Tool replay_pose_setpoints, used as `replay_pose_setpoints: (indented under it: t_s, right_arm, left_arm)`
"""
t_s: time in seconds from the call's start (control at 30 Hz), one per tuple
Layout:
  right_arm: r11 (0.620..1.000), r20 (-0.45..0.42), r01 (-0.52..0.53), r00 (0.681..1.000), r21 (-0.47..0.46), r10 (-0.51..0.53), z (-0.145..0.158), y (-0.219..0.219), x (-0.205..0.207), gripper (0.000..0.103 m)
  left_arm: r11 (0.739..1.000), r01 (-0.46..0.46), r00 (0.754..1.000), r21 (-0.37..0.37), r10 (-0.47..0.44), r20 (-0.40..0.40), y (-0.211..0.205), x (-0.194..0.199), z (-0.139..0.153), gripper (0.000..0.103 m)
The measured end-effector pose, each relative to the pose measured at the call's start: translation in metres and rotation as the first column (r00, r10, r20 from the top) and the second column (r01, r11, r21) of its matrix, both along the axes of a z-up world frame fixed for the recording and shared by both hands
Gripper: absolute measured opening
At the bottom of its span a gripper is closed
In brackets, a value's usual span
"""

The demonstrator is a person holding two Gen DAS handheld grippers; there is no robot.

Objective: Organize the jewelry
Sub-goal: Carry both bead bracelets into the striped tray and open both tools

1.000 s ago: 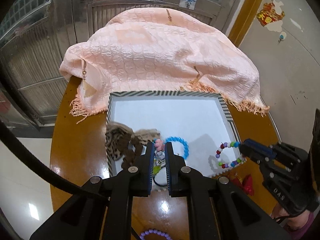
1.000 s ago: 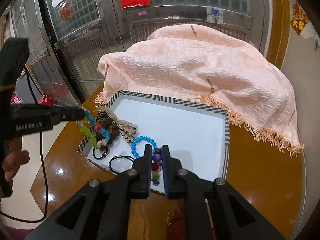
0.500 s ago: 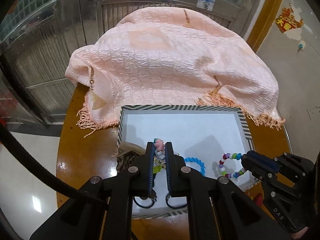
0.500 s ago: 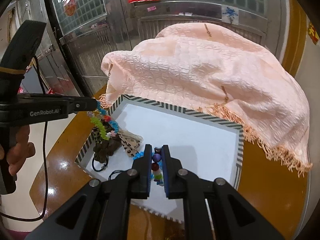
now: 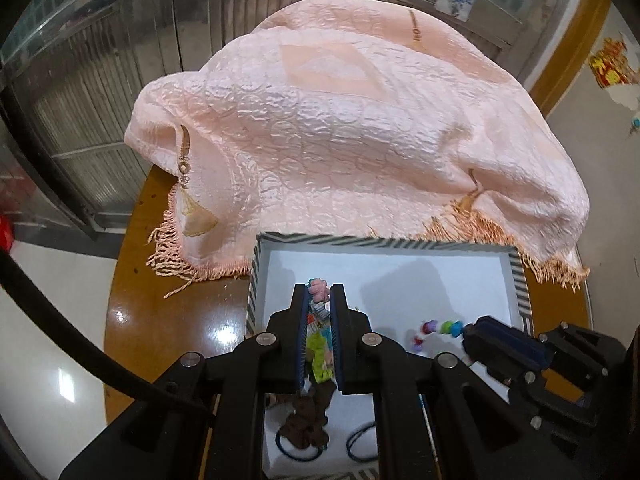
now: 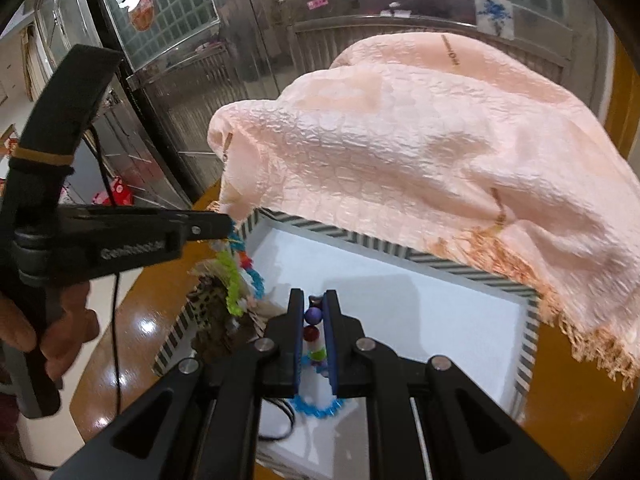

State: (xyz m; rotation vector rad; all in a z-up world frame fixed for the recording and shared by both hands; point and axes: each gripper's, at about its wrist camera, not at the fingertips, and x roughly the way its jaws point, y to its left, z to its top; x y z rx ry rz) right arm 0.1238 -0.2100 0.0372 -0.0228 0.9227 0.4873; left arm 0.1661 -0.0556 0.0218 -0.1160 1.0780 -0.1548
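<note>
My left gripper (image 5: 319, 292) is shut on a pastel charm bracelet (image 5: 318, 346) with pink, green and blue pieces, held above the left part of a white tray with a striped rim (image 5: 384, 242). In the right wrist view the same gripper (image 6: 230, 226) holds that bracelet (image 6: 236, 280) hanging over the tray's left edge (image 6: 176, 330). My right gripper (image 6: 312, 300) is shut on a multicoloured bead bracelet (image 6: 314, 334), also visible in the left wrist view (image 5: 438, 328) beside that gripper (image 5: 466, 330). A blue bead bracelet (image 6: 316, 406) lies in the tray.
A pink fringed cloth (image 5: 360, 128) covers a mound behind the tray on the round brown table (image 5: 160, 320). A brown scrunchie (image 5: 308, 420), black hair ties (image 5: 360, 446) and a leopard-print piece (image 6: 204, 304) lie in the tray's near left. Metal doors stand behind.
Both grippers have risen and moved forward over the tray, each still holding its bracelet. The tray looks nearer and lower in both views.
</note>
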Motion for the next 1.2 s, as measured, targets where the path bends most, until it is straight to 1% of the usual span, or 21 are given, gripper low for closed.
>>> replay_pose_setpoints:
  t_s: [0.1,0.27,0.37,0.5,0.67,0.73,0.83,0.93,0.97,1.0,1.03,1.07,1.1,1.13,1.2]
  right_arm:
    - [0.999,-0.016,-0.008,1.0,0.032,0.008,-0.007,0.008,0.015,0.009]
    - [0.997,-0.087,0.018,0.996,0.079,-0.011,-0.031,0.01,0.043,0.009]
    - [0.997,-0.119,0.048,0.992,0.056,-0.042,-0.046,0.003,0.054,0.009]
    - [0.995,-0.154,0.097,0.984,0.025,-0.092,-0.064,-0.015,0.058,0.01]
    - [0.991,-0.196,0.135,0.972,0.0,-0.132,-0.087,-0.024,0.063,0.01]
    - [0.992,-0.195,0.129,0.973,0.001,-0.126,-0.09,-0.02,0.064,0.01]
    - [0.993,-0.182,0.114,0.977,0.005,-0.111,-0.09,-0.01,0.068,0.01]
    - [0.995,-0.163,0.099,0.981,-0.029,-0.103,-0.09,-0.002,0.069,0.01]
    - [0.994,-0.166,0.098,0.981,-0.04,-0.103,-0.092,0.001,0.071,0.01]
    - [0.994,-0.173,0.1,0.979,-0.041,-0.106,-0.093,0.002,0.071,0.014]
    - [0.994,-0.18,0.107,0.977,-0.036,-0.112,-0.094,0.0,0.07,0.023]
    - [0.993,-0.187,0.117,0.975,-0.029,-0.12,-0.094,-0.003,0.07,0.03]
    - [0.992,-0.193,0.127,0.973,-0.022,-0.129,-0.093,-0.005,0.068,0.04]
    - [0.991,-0.195,0.135,0.972,-0.01,-0.134,-0.091,-0.009,0.066,0.043]
    - [0.991,-0.183,0.134,0.974,-0.004,-0.133,-0.084,-0.015,0.06,0.043]
  left_arm:
    - [0.999,-0.014,0.999,-0.03,0.013,-0.03,0.005,0.014,-0.013,0.011]
    - [0.999,-0.037,0.998,-0.016,0.036,-0.052,0.007,0.027,-0.027,0.011]
    - [0.999,-0.052,0.996,-0.008,0.051,-0.076,0.011,0.031,-0.037,0.011]
    - [0.998,-0.057,0.993,0.008,0.057,-0.103,0.017,0.028,-0.048,0.011]
    - [0.998,-0.065,0.989,0.005,0.065,-0.136,0.022,0.024,-0.063,0.011]
    - [0.997,-0.074,0.986,-0.005,0.072,-0.151,0.022,0.023,-0.068,0.011]
    - [0.996,-0.088,0.985,-0.01,0.086,-0.153,0.024,0.021,-0.069,0.011]
    - [0.994,-0.106,0.983,-0.019,0.102,-0.156,0.027,0.018,-0.067,0.012]
    - [0.994,-0.11,0.982,-0.021,0.106,-0.157,0.027,0.017,-0.067,0.014]
    - [0.993,-0.113,0.981,-0.031,0.106,-0.161,0.028,0.015,-0.066,0.015]
    - [0.993,-0.113,0.981,-0.035,0.106,-0.165,0.029,0.014,-0.066,0.017]
    - [0.993,-0.111,0.981,-0.03,0.105,-0.165,0.029,0.013,-0.065,0.019]
    - [0.994,-0.108,0.982,-0.02,0.103,-0.16,0.027,0.012,-0.064,0.02]
    - [0.994,-0.106,0.983,-0.015,0.103,-0.155,0.026,0.01,-0.063,0.023]
    - [0.995,-0.101,0.985,-0.008,0.099,-0.14,0.022,0.006,-0.058,0.028]
